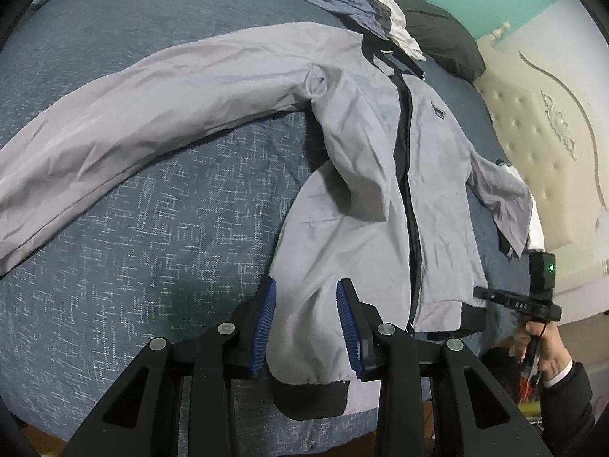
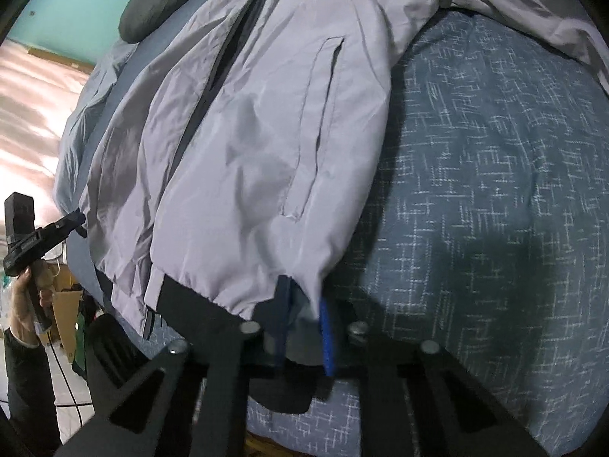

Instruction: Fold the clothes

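A grey jacket with a black zipper lies front up on the blue bed cover. One long sleeve stretches out to the left. My left gripper is open, and its blue pads straddle the jacket's near hem corner above the black waistband. In the right wrist view, my right gripper has its narrow jaws pressed on a hem corner of the jacket, with grey cloth pinched between them. The image there is blurred.
A pile of dark blue and white clothes and a black pillow lie at the far side. A cream tufted headboard stands right of the bed. A hand holds the other gripper at the bed's edge.
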`<state>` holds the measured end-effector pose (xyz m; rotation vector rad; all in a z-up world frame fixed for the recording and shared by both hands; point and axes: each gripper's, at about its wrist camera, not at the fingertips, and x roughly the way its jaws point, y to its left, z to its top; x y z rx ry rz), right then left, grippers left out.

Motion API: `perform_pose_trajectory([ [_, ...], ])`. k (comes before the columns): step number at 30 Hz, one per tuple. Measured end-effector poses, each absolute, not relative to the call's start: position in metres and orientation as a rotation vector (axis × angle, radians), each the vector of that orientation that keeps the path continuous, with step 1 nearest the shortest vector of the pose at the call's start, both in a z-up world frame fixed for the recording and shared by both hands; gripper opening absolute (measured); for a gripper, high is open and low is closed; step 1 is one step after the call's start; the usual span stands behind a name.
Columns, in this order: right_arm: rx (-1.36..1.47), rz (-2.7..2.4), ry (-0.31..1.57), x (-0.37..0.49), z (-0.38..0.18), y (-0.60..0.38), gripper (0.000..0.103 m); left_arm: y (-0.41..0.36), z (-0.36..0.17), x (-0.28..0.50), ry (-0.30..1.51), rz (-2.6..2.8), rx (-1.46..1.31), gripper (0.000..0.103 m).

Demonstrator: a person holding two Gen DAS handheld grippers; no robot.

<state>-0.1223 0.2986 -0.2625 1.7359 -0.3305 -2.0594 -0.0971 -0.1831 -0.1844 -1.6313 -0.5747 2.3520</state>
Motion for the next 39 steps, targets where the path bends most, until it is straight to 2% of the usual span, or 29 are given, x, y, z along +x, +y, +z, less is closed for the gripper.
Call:
perform_pose_trajectory([
  [5,1.694,-2.102,-0.324,-0.123,-0.248,0.312,0.003,-0.174,-0.186,-0.099,-0.536,2.337,-1.647,0.036],
  [12,1.64,-2.162,-0.312,-0.123,-0.227,0.332,0.002,-0.158,-0.187,-0.101,-0.48,2.308,-1.663,0.037],
  [18,1.645,-2.227,-0.293,-0.124,-0.21,0.358,0.002,-0.149,-0.194,-0.102,-0.388,2.311,-1.686,0.044],
  [26,1.652,-2.262,-0.278,-0.124,-0.202,0.372,0.002,-0.153,-0.213,-0.109,-0.396,2.331,-1.707,0.044],
  [28,1.653,-2.261,-0.277,-0.124,-0.203,0.372,0.002,-0.149,-0.216,-0.11,-0.362,2.333,-1.708,0.042],
  [29,1.654,-2.26,-0.277,-0.124,-0.203,0.372,0.002,-0.146,-0.216,-0.109,-0.344,2.338,-1.704,0.031],
  [31,1.655,-2.259,-0.276,-0.123,-0.203,0.372,0.002,-0.144,-0.215,-0.109,-0.305,2.356,-1.703,0.016],
  [36,1.658,-2.255,-0.273,-0.123,-0.205,0.371,0.002,-0.153,-0.203,-0.105,-0.299,2.44,-1.66,0.016],
  [39,1.66,-2.253,-0.272,-0.122,-0.206,0.371,0.002,-0.157,-0.2,-0.102,-0.276,2.459,-1.657,0.021],
])
